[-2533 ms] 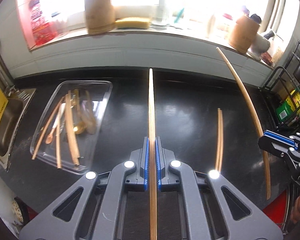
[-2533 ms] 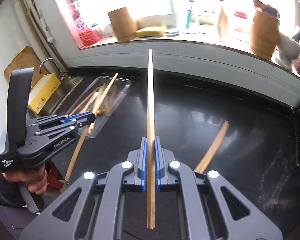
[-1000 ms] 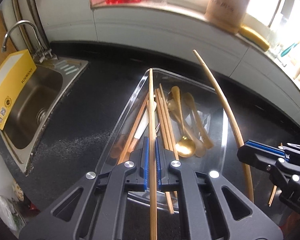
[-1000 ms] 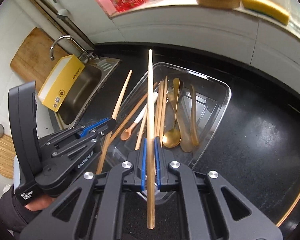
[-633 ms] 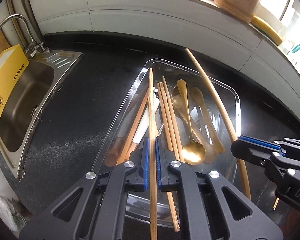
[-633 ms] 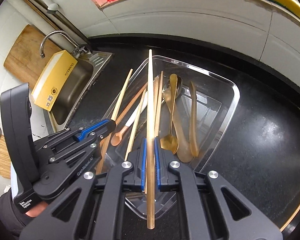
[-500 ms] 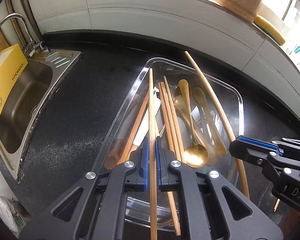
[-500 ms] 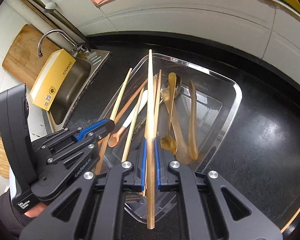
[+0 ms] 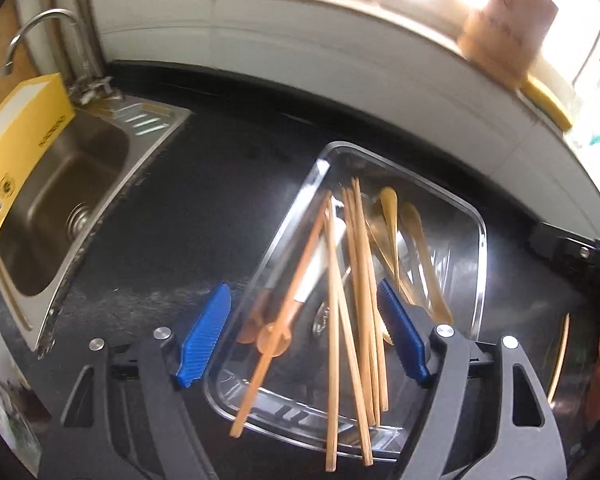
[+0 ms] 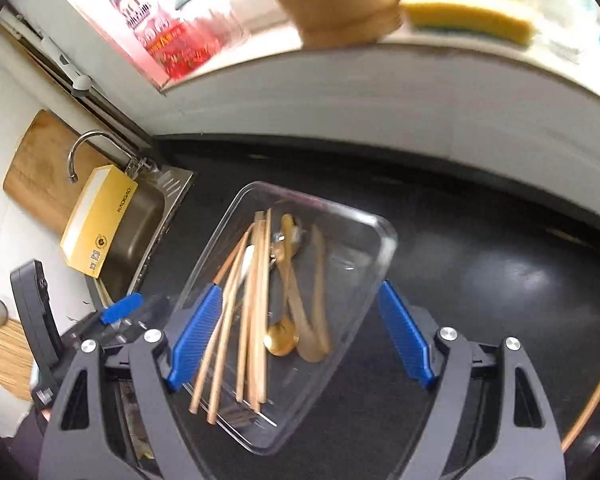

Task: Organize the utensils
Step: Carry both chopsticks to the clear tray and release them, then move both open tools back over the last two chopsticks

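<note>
A clear plastic tray point(image 9: 480, 240) lies on the black counter and holds several wooden chopsticks point(image 9: 332, 360), golden spoons point(image 9: 392, 208) and a white-handled utensil. My left gripper point(image 9: 304, 332) is open and empty, its blue pads either side of the tray's near end. In the right wrist view the same tray point(image 10: 384, 240) holds the chopsticks point(image 10: 256, 312) and a gold spoon point(image 10: 280, 340). My right gripper point(image 10: 300, 332) is open and empty above the tray. One more chopstick point(image 10: 592, 396) lies on the counter at the right.
A steel sink point(image 9: 60, 200) with a tap and a yellow box point(image 9: 16, 148) lies left of the tray. A wooden cylinder holder point(image 10: 332, 0), a yellow sponge point(image 10: 468, 16) and a red packet point(image 10: 172, 36) stand on the white windowsill. A cutting board point(image 10: 36, 168) leans at the far left.
Both grippers have opened and let go of their chopsticks, which now lie in the tray. Both have drawn back a little from the tray.
</note>
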### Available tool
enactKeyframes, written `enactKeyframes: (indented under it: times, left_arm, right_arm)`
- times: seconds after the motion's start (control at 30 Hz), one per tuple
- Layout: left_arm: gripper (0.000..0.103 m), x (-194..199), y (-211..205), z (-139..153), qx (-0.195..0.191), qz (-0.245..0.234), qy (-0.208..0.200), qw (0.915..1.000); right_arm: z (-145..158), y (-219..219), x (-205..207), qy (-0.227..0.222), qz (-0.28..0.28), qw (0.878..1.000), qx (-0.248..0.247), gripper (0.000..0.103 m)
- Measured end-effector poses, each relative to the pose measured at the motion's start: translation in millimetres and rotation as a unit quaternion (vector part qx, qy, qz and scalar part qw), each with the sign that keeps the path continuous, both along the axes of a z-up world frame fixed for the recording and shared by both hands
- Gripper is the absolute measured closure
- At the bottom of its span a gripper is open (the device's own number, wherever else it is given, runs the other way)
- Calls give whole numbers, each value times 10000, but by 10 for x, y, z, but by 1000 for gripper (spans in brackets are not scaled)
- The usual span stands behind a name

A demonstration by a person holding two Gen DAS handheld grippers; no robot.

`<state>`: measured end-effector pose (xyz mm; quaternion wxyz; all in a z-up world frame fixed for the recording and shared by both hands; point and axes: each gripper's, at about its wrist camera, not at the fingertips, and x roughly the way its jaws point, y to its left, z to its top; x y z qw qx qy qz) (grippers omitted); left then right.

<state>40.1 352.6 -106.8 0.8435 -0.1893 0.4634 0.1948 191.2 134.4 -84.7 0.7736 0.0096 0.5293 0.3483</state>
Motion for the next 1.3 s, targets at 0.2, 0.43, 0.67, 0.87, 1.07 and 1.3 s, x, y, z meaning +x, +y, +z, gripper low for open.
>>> enactKeyframes:
  times: [0.2, 0.43, 0.67, 0.87, 1.07, 1.3]
  left_arm:
    - [29, -220, 11, 203, 38, 164, -198, 9997]
    - [29, -253, -536, 398, 150, -305, -342, 9988]
    - [28, -163, -1601, 357, 194, -1445, -290, 9889]
    - [28, -16, -2544, 380, 167, -2261, -328, 9734]
    - [28, -15, -3356, 418, 286, -2832, -382, 9579]
    - [28, -7, -3782, 415, 336, -2958, -355, 9540]
  right_arm:
    - [201, -592, -242, -183, -378, 9991, -60, 25]
    - [201, -1422, -719, -300, -1129, 9929, -221, 25]
    - [194, -2398, -1178, -361, -1966, 9789, -412, 25]
    - [262, -3148, -1486, -401, -2426, 9678, -545, 25]
    - [296, -3671, -1647, -425, -2592, 9633, -563, 25]
    - [316, -3902, -1681, -457, -2537, 9647, -533, 25]
